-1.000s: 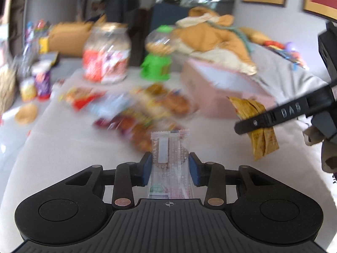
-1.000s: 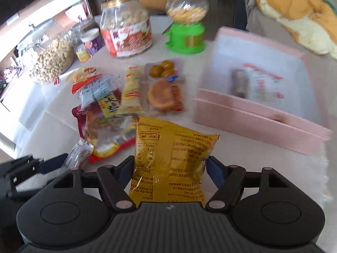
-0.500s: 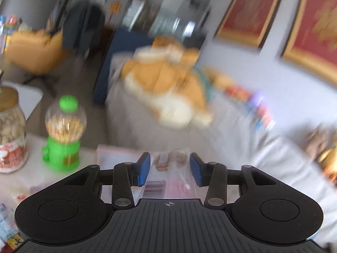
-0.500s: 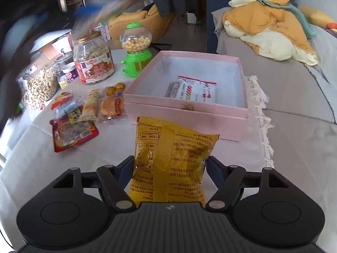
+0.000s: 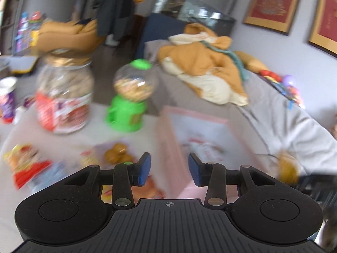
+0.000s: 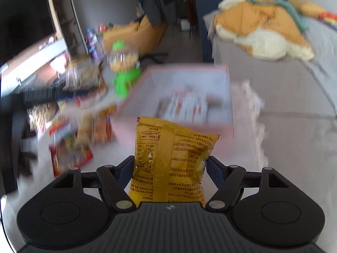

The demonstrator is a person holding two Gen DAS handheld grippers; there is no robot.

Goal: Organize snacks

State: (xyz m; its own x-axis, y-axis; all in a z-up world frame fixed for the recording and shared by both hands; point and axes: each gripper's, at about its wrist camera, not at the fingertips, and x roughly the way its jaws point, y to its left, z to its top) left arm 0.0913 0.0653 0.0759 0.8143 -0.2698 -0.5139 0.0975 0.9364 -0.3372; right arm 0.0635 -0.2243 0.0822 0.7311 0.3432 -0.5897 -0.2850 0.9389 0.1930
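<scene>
Yellow snack bag [image 6: 172, 158] upright, crinkled, print upside down. Pink box [image 6: 228, 97] open on desk, white packs [image 6: 185, 105] flat inside. Loose snacks [image 6: 69, 147] left of the box.

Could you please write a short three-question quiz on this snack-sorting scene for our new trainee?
1. True or false: the left gripper has a packet between its blue pads.
2. What does the right gripper hold? A) crinkly yellow snack bag B) green-based candy dispenser C) gold-lidded glass jar
3. Fill in: a white, red-printed packet lies inside the shallow ____ cardboard box.

Key: 1 false, its jaws stand apart and empty; 2 A; 3 pink.
</scene>
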